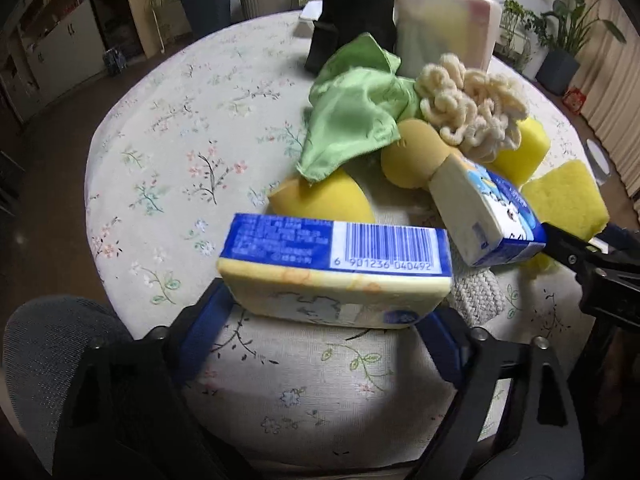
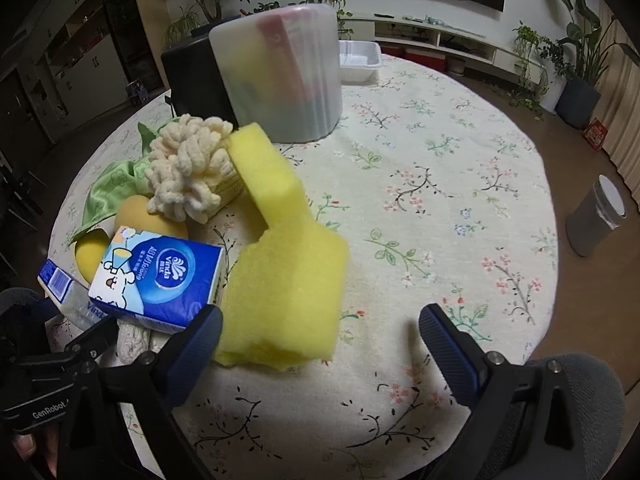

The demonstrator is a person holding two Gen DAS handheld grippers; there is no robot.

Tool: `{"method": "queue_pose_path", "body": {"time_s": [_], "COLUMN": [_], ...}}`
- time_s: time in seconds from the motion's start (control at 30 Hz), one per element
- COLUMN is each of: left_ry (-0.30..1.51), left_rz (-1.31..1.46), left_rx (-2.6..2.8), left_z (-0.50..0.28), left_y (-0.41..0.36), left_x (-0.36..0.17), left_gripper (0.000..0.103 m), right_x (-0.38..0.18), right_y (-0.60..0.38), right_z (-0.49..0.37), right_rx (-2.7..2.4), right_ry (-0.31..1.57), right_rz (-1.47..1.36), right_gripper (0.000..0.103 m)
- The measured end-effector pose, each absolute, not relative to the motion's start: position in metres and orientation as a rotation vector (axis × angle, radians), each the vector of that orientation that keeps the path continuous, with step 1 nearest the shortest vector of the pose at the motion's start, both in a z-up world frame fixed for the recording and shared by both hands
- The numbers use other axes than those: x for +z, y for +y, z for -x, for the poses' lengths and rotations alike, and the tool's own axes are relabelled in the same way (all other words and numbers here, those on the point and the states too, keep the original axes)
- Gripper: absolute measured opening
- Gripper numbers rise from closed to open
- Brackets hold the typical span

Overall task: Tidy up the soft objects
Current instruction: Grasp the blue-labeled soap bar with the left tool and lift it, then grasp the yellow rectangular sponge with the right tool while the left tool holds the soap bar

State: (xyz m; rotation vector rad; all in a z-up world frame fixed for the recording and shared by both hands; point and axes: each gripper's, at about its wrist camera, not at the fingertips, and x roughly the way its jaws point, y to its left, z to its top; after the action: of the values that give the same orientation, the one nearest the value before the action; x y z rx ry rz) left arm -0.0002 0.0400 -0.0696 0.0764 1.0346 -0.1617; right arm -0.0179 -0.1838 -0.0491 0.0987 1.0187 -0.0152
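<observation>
Sponges (image 2: 256, 64) inside translucent bin (image 2: 320, 92)

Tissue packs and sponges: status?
Left gripper straddles barcoded blue tissue pack. Right gripper open beside yellow foam sponge. Pile crowded.

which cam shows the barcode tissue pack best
The left wrist view: the barcode tissue pack fills the centre, between the left tongs, with barcode and long side fully in sight. The right wrist view catches only one end of it at the far left edge, mostly hidden behind the blue Vinda tissue pack.
</observation>
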Motion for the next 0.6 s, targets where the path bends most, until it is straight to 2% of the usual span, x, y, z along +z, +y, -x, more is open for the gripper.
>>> {"method": "queue_pose_path", "body": {"time_s": [0.03,0.2,0.43,0.6], "left_ry": [1.025,1.012,0.989,0.973], "left_rz": [-0.074,-0.027,-0.012,-0.014], "left_rx": [-0.162,-0.188,-0.210,-0.217], "left_z": [0.001,0.001,0.008,0.011], "left_y": [0.041,0.047,0.049,0.047], "left_x": [-0.069,-0.067,-0.057,-0.055], "left_gripper": [0.074,0.073,0.073,0.073], "right_x": [-0.050,-0.049,-0.043,-0.042], "right_y": [-0.184,-0.178,-0.176,-0.184], "right_z": [0.018,0.018,0.021,0.021], "right_rx": [0.000,0.045,0.091,0.091], "right_ry": [1.023,1.020,1.003,1.002], "right_rz": [-0.109,-0.107,-0.124,-0.157], "right_gripper": [0.091,0.078,0.051,0.045]}}
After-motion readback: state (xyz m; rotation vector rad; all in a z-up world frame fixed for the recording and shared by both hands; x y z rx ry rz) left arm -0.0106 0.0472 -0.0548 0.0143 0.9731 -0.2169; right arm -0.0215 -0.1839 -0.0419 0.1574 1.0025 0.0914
